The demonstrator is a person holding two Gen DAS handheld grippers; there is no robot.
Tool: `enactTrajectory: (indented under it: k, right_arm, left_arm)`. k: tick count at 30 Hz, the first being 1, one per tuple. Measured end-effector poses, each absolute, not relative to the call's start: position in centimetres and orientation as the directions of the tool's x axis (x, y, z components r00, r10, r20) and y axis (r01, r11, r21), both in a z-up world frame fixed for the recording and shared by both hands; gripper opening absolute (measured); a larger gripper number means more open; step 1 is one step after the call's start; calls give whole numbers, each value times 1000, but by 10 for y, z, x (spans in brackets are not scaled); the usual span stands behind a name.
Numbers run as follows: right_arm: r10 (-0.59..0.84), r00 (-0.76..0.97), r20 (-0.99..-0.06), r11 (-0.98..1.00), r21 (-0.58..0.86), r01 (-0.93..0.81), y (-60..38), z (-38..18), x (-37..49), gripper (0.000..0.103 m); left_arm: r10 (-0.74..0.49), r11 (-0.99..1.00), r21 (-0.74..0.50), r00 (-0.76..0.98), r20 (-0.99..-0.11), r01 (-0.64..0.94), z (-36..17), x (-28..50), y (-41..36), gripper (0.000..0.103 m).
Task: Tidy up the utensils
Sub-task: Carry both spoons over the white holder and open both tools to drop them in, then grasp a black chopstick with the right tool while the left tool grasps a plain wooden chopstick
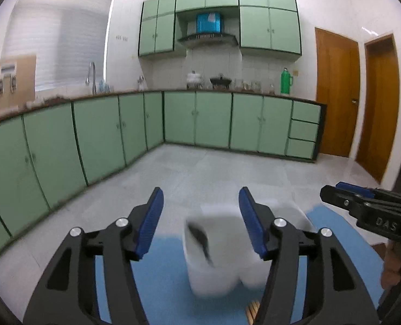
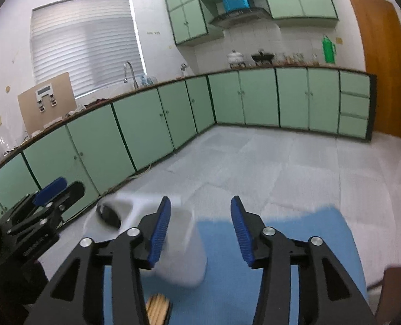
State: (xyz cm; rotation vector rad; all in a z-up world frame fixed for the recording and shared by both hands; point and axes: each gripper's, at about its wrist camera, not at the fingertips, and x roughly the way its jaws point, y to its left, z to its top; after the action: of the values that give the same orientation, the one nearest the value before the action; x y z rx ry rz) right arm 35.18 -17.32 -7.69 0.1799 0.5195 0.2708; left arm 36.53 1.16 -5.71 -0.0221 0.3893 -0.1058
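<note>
Approach step, nothing picked up yet: left gripper (image 1: 201, 222) and right gripper (image 2: 200, 230) both spread apart, empty. One white utensil holder (image 1: 214, 254) stands on the blue mat (image 1: 162, 276), one dark utensil (image 1: 200, 239) already inside. One bundle of wooden sticks (image 2: 157, 308), probably chopsticks, lies just before the holder. Next move likely needs lowering onto that bundle.

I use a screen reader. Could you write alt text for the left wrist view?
The open left gripper hangs over a blurred white holder standing on a blue mat. The right gripper enters from the right; green cabinets line the kitchen behind.
</note>
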Motion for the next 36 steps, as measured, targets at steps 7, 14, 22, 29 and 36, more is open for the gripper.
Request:
enactTrajectory:
  k: [7, 14, 22, 29, 36]
  right_arm:
    - [327, 730, -600, 941, 276, -195, -178, -133, 256, 48]
    - [341, 628, -699, 940, 264, -216, -169, -170, 180, 48]
    - [348, 573, -742, 936, 240, -258, -152, -186, 150, 48]
    - [243, 597, -765, 963, 117, -243, -139, -197, 138, 47]
    - [267, 596, -758, 960, 156, -231, -147, -198, 134, 45]
  left_arm:
    - [-128, 992, -78, 818, -561, 101, -115, 268, 9, 62]
    - [-124, 992, -61, 718, -684, 114, -164, 205, 11, 63]
    - [-85, 996, -41, 691, -718, 80, -174, 191, 22, 64]
    - [-86, 996, -39, 675, -733, 84, -176, 186, 25, 66]
    - [-94, 993, -19, 670, -737, 118, -177, 178, 19, 71]
